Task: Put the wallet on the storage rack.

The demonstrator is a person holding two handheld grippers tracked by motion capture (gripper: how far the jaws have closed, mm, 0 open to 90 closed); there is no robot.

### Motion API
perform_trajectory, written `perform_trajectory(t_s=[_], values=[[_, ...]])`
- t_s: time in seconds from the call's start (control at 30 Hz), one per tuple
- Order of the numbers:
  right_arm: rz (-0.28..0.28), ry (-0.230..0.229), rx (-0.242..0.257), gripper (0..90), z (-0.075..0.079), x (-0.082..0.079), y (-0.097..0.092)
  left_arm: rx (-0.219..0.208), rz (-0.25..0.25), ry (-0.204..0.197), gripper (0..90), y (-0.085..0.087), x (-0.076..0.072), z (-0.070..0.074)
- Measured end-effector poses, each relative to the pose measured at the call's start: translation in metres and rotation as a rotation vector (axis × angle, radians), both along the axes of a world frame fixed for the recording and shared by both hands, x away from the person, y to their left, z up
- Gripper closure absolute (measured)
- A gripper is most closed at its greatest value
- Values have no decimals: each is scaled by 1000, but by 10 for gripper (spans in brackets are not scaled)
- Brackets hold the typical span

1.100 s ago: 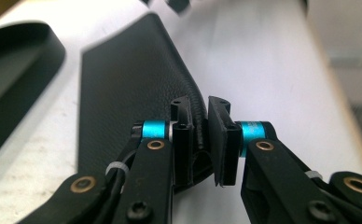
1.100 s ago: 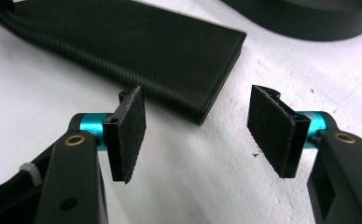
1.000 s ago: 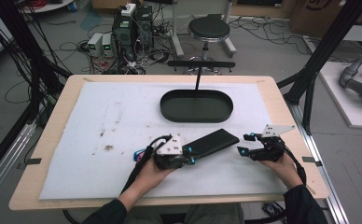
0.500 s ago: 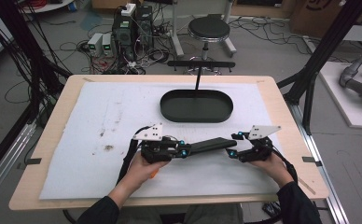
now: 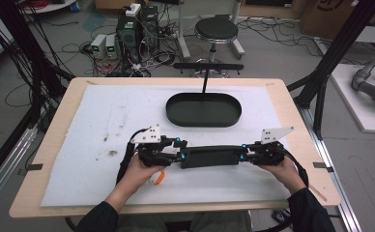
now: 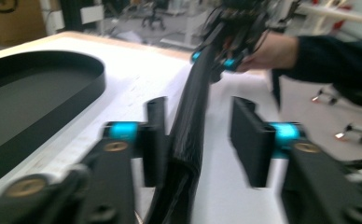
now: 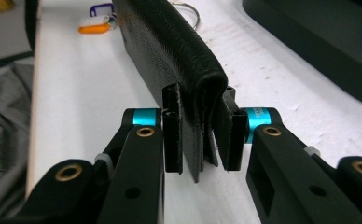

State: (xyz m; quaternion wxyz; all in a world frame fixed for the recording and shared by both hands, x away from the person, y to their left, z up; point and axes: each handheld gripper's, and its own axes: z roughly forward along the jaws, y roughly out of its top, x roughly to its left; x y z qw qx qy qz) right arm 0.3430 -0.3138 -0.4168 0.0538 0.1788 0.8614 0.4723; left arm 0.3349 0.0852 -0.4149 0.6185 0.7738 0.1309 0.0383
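A wooden table [image 5: 40, 145] fills the middle of the high view, and one white mat [image 5: 93, 121] covers most of its top. In the upper middle of the mat sits one black oval tray [image 5: 203, 109]; nothing shows inside it. Below the tray, in the lower middle of the frame, one long black case [image 5: 209, 156] with a grained surface stretches level from left to right between the two grippers, standing on edge.

The right gripper [image 5: 250, 155] has just been closing, and in its own view both pads press on the case's end [image 7: 195, 98], clamping it. The left gripper [image 5: 176, 155] has just been opening: in its view the case [image 6: 188, 140] lies against one pad while the other pad [image 6: 249, 135] stands clear of it, so the jaws are apart and hold nothing.

At the lower left of the case, by the left hand [image 5: 144, 171], lies one orange tag [image 5: 157, 178]; in the upper left of the right gripper view it [image 7: 95, 28] lies with a purple tag [image 7: 102, 9] and a metal ring [image 7: 191, 11].
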Motion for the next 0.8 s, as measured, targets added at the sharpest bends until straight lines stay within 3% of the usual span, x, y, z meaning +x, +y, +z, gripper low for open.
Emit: perform_trajectory(t_s=[0.03, 0.07, 0.13, 0.17, 0.27, 0.3, 0.33, 0.4, 0.43, 0.5, 0.53, 0.6, 0.63, 0.67, 0.8], values=[[0, 0, 0, 755, 0, 0, 0, 31, 11, -11, 513, -1, 0, -1], [5, -7, 0, 754, -1, -1, 0, 74, 15, -14, 436, -3, 0, -3], [1, 1, -2, 753, -1, -1, -1, 108, 2, -5, 425, -7, 0, -7], [3, 12, 2, 751, -2, -1, -1, 140, -2, -29, 405, -13, -1, -9], [5, 8, 2, 745, -2, -1, -1, 174, -7, -60, 424, -18, -2, -12], [5, 6, 7, 736, -3, -1, -1, 182, -17, -65, 515, -19, -2, -13], [5, 6, 7, 736, -3, -1, -1, 192, -19, -71, 515, -19, -2, -13], [5, 0, 6, 676, -4, -1, -1, 188, -27, -76, 699, -17, 0, -13], [5, 0, 6, 676, -4, -1, -1, 185, -29, -71, 699, -16, 1, -13], [-11, 12, 1, 580, -5, 0, -1, 176, -32, -44, 724, -15, 3, -14], [-25, 15, -1, 500, -6, 0, -1, 172, -37, -42, 730, -14, 4, -15], [-38, 32, 8, 457, -7, 2, -3, 161, -56, -40, 738, -13, 5, -15], [-49, 23, 18, 390, -6, 1, -4, 156, -63, -44, 742, -13, 5, -15], [-49, 23, 18, 390, -6, 1, -4, 148, -67, -40, 742, -13, 5, -14], [-47, 20, 50, 340, -4, 0, -2, 55, -87, -12, 741, -10, 5, -10]])
